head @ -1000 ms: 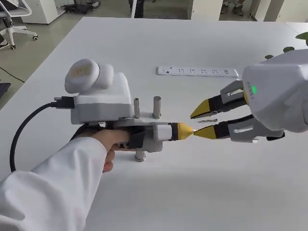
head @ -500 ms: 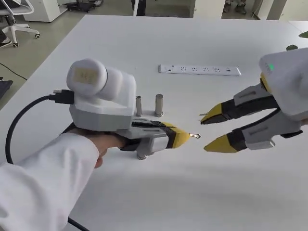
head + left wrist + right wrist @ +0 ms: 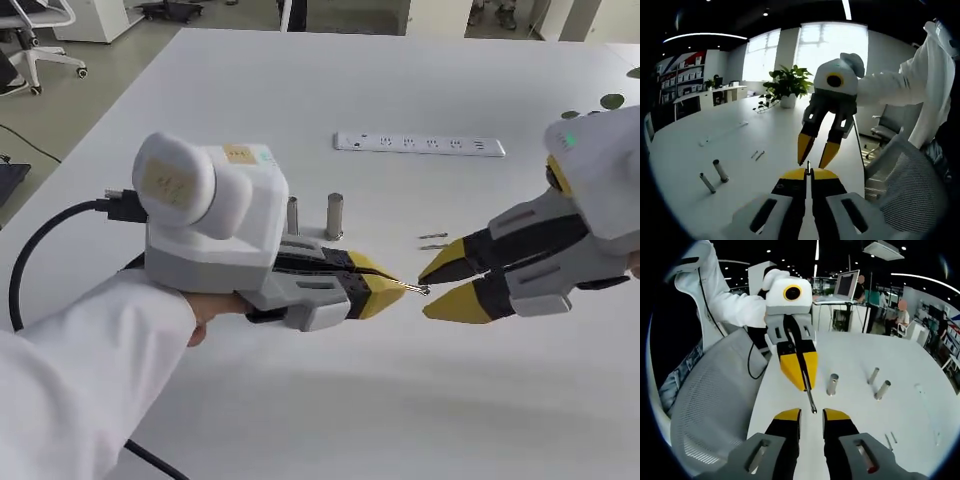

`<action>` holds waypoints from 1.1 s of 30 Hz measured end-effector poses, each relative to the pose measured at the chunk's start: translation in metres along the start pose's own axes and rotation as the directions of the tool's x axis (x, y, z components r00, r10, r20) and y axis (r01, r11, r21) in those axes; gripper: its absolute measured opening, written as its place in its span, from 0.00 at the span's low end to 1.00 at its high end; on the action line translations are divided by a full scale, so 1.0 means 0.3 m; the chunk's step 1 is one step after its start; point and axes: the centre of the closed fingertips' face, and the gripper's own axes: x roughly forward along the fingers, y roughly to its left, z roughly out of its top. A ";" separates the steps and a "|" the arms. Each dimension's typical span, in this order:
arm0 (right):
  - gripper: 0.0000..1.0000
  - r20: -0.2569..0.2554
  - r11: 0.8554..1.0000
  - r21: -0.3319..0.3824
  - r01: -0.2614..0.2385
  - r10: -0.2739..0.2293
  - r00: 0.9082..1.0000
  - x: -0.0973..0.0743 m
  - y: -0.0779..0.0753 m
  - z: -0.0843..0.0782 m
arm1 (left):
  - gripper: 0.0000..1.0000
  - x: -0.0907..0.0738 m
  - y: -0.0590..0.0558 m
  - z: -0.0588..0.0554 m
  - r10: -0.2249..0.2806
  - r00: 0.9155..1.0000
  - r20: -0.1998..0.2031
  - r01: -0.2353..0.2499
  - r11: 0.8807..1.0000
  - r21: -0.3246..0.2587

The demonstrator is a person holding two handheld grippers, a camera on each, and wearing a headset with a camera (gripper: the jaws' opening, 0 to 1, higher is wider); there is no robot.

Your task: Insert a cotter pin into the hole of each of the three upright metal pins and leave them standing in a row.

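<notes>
- My left gripper point(image 3: 385, 285) pinched a cotter pin point(image 3: 410, 287) between pressed jaws.
- My right gripper point(image 3: 428, 295), jaws spread, had closed back in from three o'clock to its tip; I judged a regrasp likely.

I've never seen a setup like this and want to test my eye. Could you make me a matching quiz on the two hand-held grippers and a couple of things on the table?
1 left hand-held gripper
2 right hand-held gripper
3 spare cotter pins
4 power strip

A long, white, at the far side of the table
B jaws apart
C shut on a cotter pin
D small, metal, lying flat

Pairs: 1-C, 2-B, 3-D, 4-A
</notes>
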 end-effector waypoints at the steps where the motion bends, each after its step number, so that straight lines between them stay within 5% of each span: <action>1: 0.11 0.002 1.000 0.003 0.000 0.000 1.000 0.004 0.001 0.002 | 0.00 0.000 -0.004 0.002 -0.007 1.000 0.007 0.007 1.000 0.009; 7: 0.05 0.009 1.000 0.010 -0.016 0.016 1.000 0.017 0.013 0.005 | 0.00 0.002 -0.016 -0.014 -0.020 1.000 -0.008 0.020 0.999 0.026; 19: 0.00 -0.006 0.999 0.023 -0.045 0.045 0.999 0.023 0.031 -0.005 | 0.00 0.002 -0.028 -0.021 -0.046 0.998 0.035 0.045 0.999 0.026; 33: 0.00 -0.060 0.997 -0.029 -0.078 0.076 0.995 0.023 0.063 0.000 | 0.00 -0.011 -0.036 -0.075 -0.077 0.997 -0.011 0.078 0.996 0.039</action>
